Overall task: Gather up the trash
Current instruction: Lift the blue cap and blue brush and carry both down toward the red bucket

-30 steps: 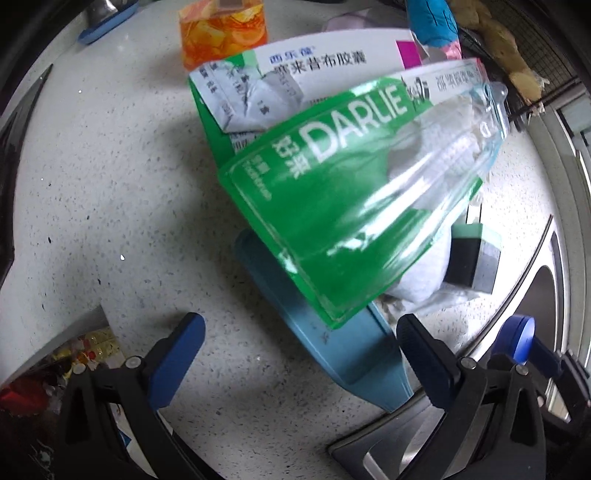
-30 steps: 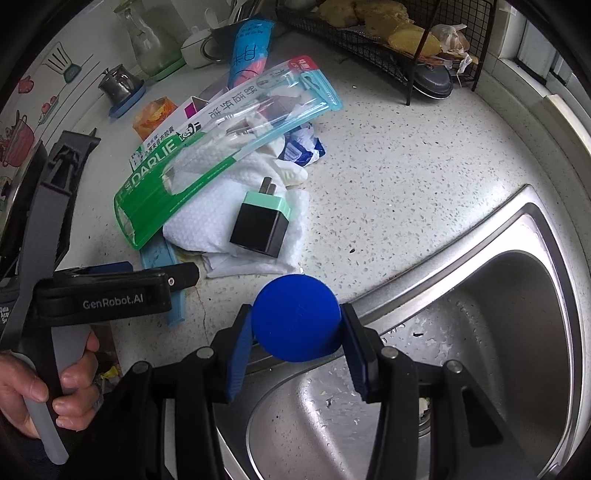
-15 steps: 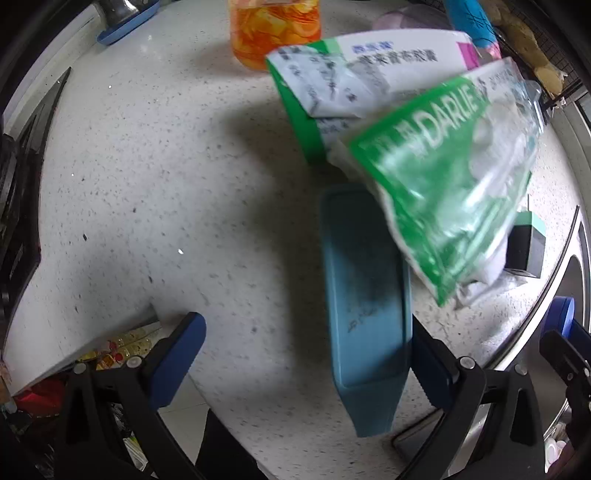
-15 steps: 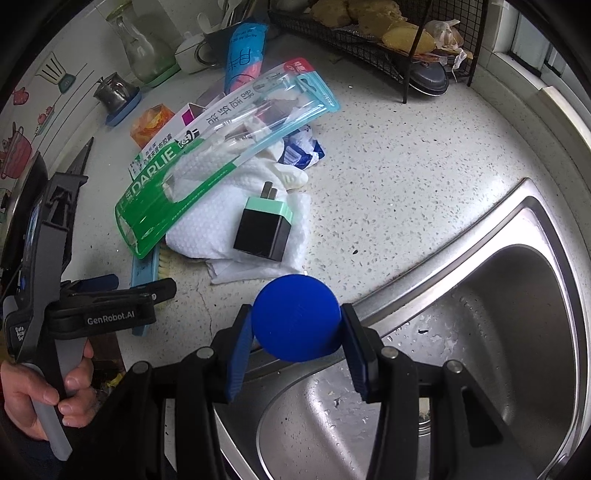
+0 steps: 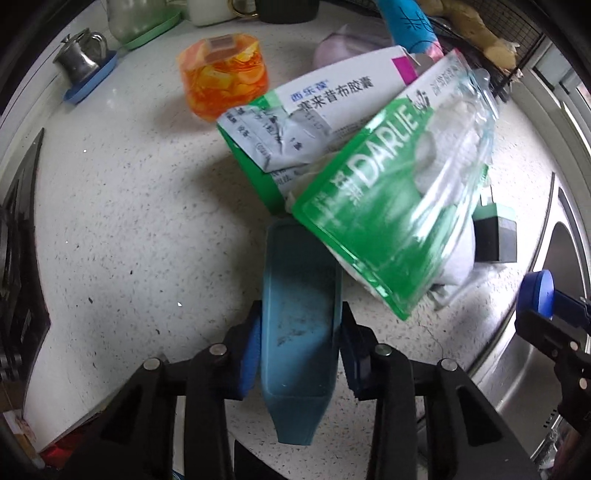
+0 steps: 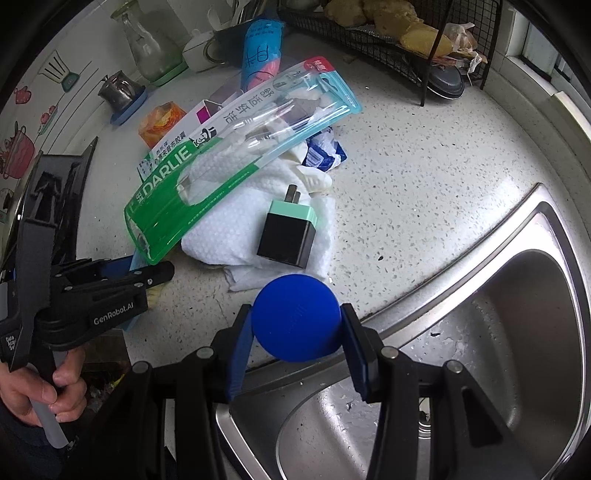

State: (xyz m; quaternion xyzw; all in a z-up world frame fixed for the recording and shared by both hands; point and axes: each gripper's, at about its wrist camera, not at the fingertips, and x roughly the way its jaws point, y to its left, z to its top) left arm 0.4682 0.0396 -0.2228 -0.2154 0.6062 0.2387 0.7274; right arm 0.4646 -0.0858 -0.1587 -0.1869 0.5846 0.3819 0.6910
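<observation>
Your left gripper has its jaws closing round the flat teal plastic piece – the blue pads sit against its two long edges, and the piece points away from you across the speckled white bench. Its far end is tucked under the green and clear DARLIE toothbrush blister pack, which leans over a crumpled white paper towel. Behind the pack lies a torn white and green medicine box, and beyond that an orange translucent plastic cup.

Your right gripper has its jaws pinching a round dark-blue cap – a pad on each side – held above the edge where the bench meets the stainless steel sink. On the paper towel rests a black and mint-green plug adapter, prongs pointing away from you. A small crumpled blue and white wrapper lies just past the towel. Further back a blue and pink roll lies beside a black wire rack. From the right wrist view, your hand grips the left tool's handle at the bench's near-left edge.
</observation>
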